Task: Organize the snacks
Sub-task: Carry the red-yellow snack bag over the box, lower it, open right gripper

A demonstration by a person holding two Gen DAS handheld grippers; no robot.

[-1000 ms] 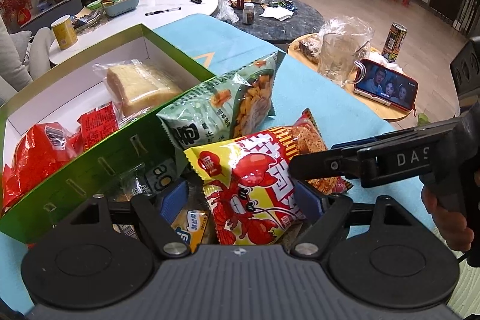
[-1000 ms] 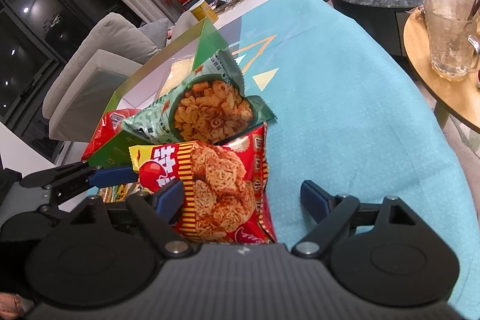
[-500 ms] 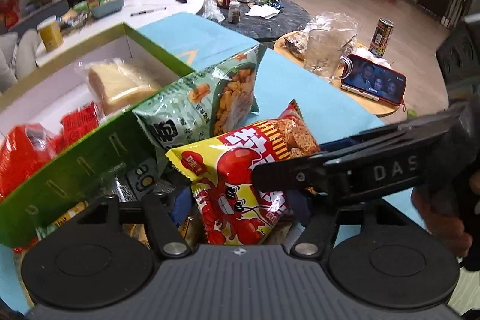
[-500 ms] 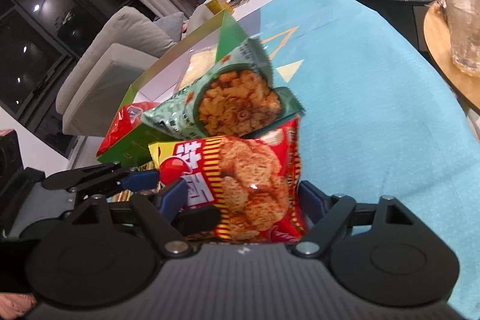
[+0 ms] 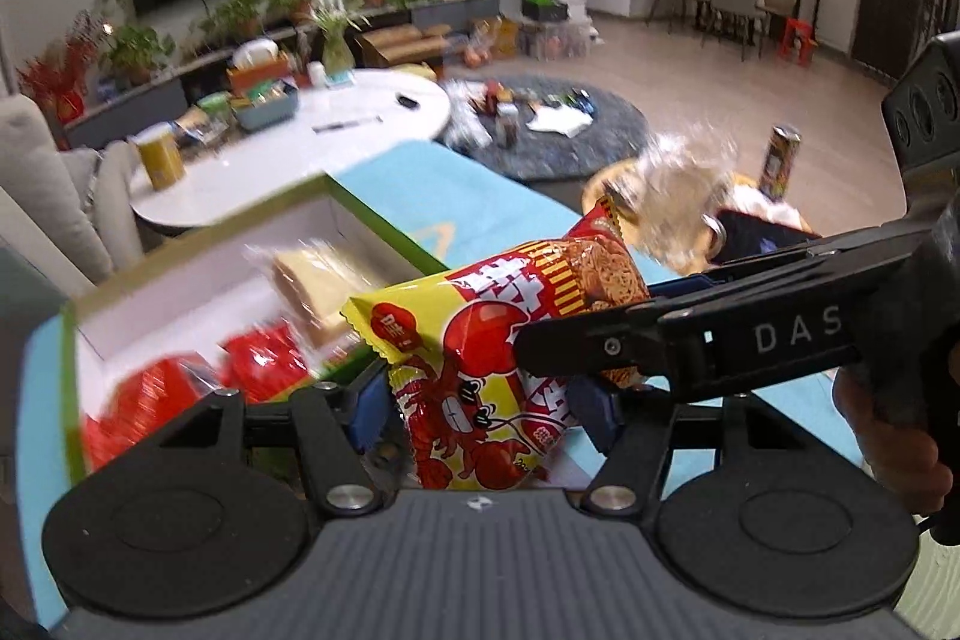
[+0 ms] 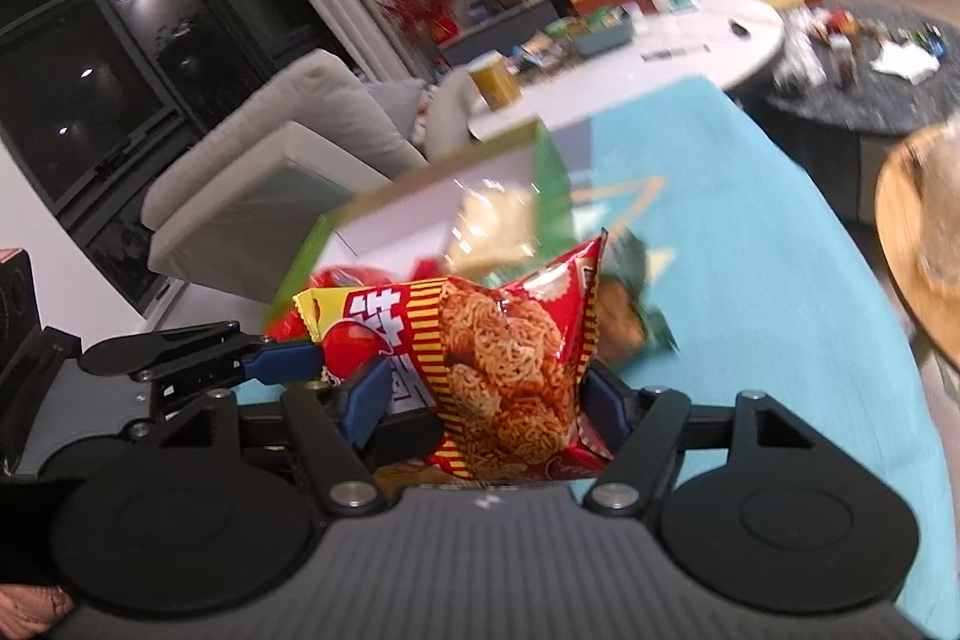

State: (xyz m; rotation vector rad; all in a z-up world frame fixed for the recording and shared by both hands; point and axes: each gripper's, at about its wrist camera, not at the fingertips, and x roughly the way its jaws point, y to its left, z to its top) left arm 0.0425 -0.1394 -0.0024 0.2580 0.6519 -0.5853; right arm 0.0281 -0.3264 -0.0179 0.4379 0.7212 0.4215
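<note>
The lobster snack bag (image 5: 498, 376) is up off the blue surface (image 6: 750, 280), just in front of the green box (image 5: 72, 400). Both grippers seem to have it. The left gripper (image 5: 489, 412) has its fingers pulled in narrow on the bottom of the bag. The right gripper (image 6: 480, 400) has its fingers close against the two sides of the same bag, so it looks like it is holding on too.

The box sits by the left edge of the surface. It already has red packs (image 5: 156, 388) and a pale bread pack (image 5: 324, 292) inside. A green snack bag (image 6: 630, 316) lies on the surface just behind the lifted bag.

The step in hand looks like putting the lobster bag into the box. To do it well, the person should lift the bag over the near wall of the box and not bump it. Both grippers should move together so the bag does not rip. A soft squeeze is best, since the noodles inside can crush. The bag should go down in a bare spot of the box.
</note>
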